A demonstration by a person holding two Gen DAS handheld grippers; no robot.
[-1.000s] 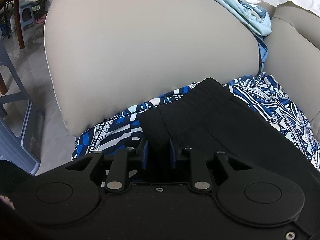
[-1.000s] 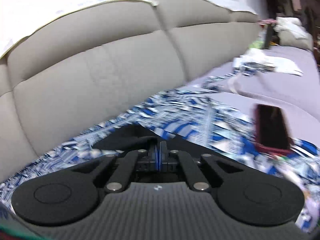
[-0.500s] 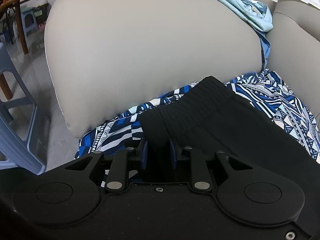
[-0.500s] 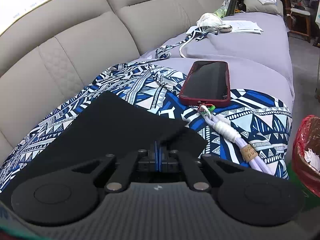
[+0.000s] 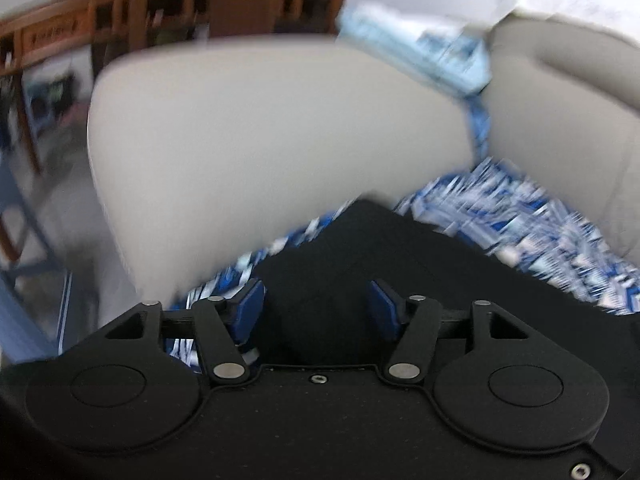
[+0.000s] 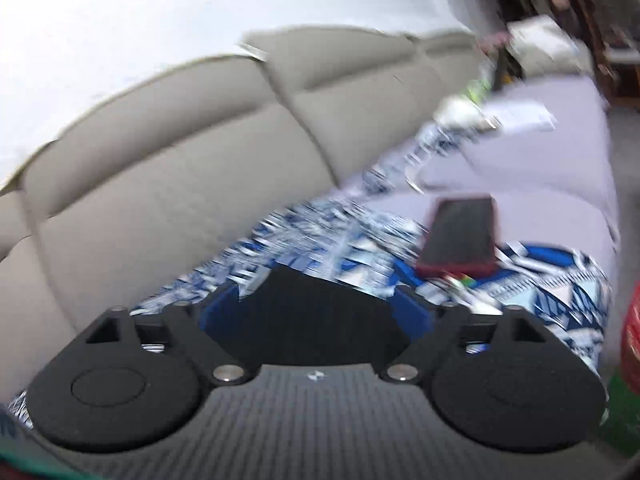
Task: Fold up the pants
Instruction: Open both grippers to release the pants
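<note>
The black pants (image 5: 400, 256) lie on a blue and white patterned cloth (image 5: 532, 216) on the sofa seat. My left gripper (image 5: 316, 304) is open, its blue pads apart over the pants' waistband end by the armrest. In the right wrist view the pants (image 6: 316, 308) lie between the blue pads of my right gripper (image 6: 316, 312), which is open wide. Both views are motion-blurred.
The beige sofa armrest (image 5: 260, 140) stands close ahead of the left gripper, with a light blue garment (image 5: 424, 52) on it. A phone in a red case (image 6: 460, 236) lies on the patterned cloth (image 6: 552, 280). The sofa backrest (image 6: 180, 168) is behind. A red bin (image 6: 630, 344) is at the right edge.
Both grippers have opened and let go of the pants. Both cameras have lifted and swung, blurring the views.
</note>
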